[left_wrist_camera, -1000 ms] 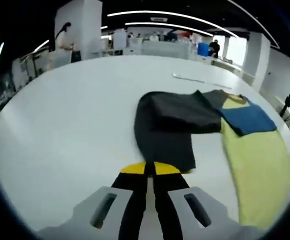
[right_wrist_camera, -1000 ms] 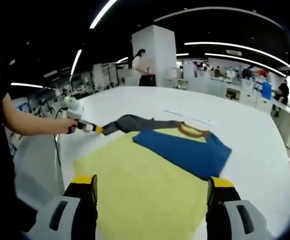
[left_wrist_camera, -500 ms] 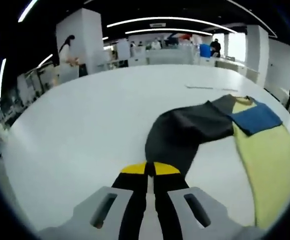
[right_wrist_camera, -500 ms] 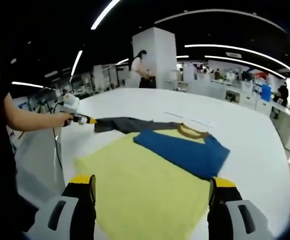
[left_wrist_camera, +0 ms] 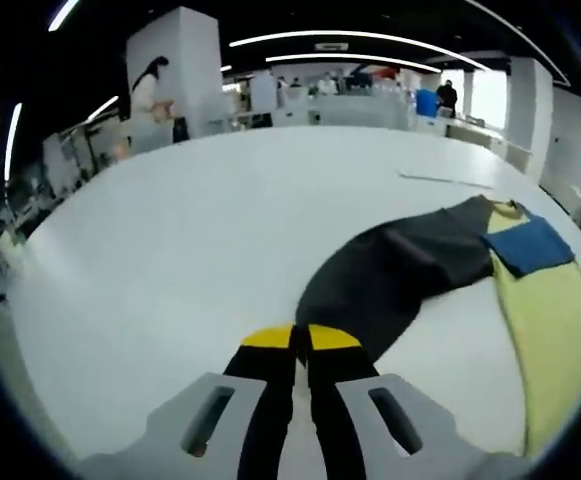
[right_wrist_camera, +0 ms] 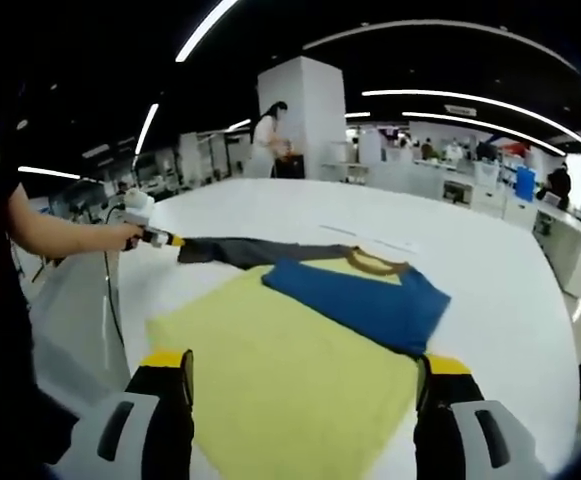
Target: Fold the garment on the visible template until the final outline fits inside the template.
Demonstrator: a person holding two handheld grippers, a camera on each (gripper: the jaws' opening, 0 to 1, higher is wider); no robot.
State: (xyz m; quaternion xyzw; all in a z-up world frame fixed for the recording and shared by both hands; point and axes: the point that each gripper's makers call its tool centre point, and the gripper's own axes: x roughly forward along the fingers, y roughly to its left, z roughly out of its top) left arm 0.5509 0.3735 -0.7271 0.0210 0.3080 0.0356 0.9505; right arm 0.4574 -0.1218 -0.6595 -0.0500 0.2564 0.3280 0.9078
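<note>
On the white tabletop (right_wrist_camera: pixel 490 255) lay the garment (right_wrist_camera: pixel 300 370), a yellow shirt with a brown collar, spread flat in the right gripper view with its blue sleeve (right_wrist_camera: pixel 355 300) folded across the chest and its dark grey sleeve (right_wrist_camera: pixel 245 250) drawn out straight toward the person's hand (right_wrist_camera: pixel 120 237). That hand held the left gripper (right_wrist_camera: pixel 170 240), whose yellow-tipped end met the cuff of the grey sleeve. In the left gripper view the left gripper (left_wrist_camera: pixel 295 340) had its fingers (left_wrist_camera: pixel 270 345) pressed together, and the end of the dark grey sleeve (left_wrist_camera: pixel 390 275) reached down to their yellow tips, so they appeared clamped on the cuff, though the exact bite was hidden behind the tips. From there the sleeve ran up and to the right to the collar, with the blue sleeve (left_wrist_camera: pixel 530 245) and the yellow body (left_wrist_camera: pixel 555 330) at the right edge. The right gripper (right_wrist_camera: pixel 305 385) hovered over the near hem of the yellow body, its fingers (right_wrist_camera: pixel 170 390) set wide apart and holding nothing. A thin pale strip (left_wrist_camera: pixel 440 180) lay on the tabletop beyond the shirt. No template outline could be made out, and no brand, label or writing was legible on the shirt or grippers.
</note>
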